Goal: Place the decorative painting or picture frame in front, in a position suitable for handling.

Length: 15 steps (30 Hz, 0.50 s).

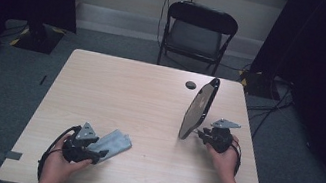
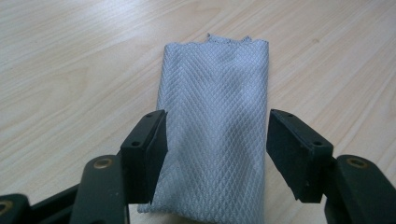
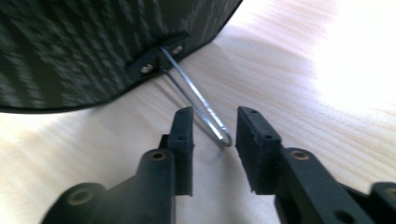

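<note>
A folded light-blue cloth lies flat on the wooden table at the front left. My left gripper is low over its near end. In the left gripper view its jaws stand apart on either side of the cloth, and the left gripper is open. An oval black-framed mirror stands upright at the right, propped on a wire stand fixed to its dark back. My right gripper is just behind its base. The right gripper is open, with the wire loop between its pads and untouched.
A black folding chair stands beyond the table's far edge. A small dark round disc sits on the table near the mirror's top. Dark curtains hang at both sides, and cables run over the floor at the right.
</note>
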Each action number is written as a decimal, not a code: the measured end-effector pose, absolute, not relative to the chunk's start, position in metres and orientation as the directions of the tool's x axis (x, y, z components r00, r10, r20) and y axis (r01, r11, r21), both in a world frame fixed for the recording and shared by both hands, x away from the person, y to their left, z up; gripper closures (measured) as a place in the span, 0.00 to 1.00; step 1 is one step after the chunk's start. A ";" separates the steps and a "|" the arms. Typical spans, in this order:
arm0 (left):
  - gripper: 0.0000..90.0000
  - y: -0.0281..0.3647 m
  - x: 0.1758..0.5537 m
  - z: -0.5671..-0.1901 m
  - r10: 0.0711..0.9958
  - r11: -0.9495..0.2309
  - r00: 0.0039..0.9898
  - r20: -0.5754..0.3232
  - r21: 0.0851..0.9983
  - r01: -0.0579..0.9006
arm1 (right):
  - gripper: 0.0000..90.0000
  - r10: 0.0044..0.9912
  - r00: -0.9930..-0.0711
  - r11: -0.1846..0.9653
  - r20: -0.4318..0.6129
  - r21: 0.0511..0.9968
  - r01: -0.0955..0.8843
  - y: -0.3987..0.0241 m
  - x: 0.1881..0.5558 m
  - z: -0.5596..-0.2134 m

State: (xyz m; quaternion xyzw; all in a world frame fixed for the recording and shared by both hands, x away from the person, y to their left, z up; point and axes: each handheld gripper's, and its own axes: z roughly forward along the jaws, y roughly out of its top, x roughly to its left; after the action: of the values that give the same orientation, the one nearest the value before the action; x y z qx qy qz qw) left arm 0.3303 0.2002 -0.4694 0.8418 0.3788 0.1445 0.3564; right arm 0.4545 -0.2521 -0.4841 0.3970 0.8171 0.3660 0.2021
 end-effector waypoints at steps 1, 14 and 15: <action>0.43 0.199 0.331 -0.470 0.741 -0.456 0.671 -0.031 0.710 0.536 | 0.73 0.795 -0.607 0.407 -0.029 0.766 0.497 -0.252 0.451 -0.482; 0.43 0.195 0.330 -0.469 0.733 -0.475 0.680 -0.015 0.705 0.527 | 0.57 0.764 -0.644 0.358 0.032 0.810 0.465 -0.241 0.382 -0.467; 0.43 0.195 0.329 -0.469 0.736 -0.468 0.677 -0.021 0.707 0.531 | 0.56 0.762 -0.647 0.357 0.032 0.813 0.461 -0.239 0.380 -0.466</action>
State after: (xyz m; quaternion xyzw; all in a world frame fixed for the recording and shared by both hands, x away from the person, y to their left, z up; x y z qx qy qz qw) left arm 0.3295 0.1945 -0.4691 0.8445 0.3749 0.1450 0.3540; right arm 0.3796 -0.2385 -0.4655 0.3800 0.8041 0.4206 0.1789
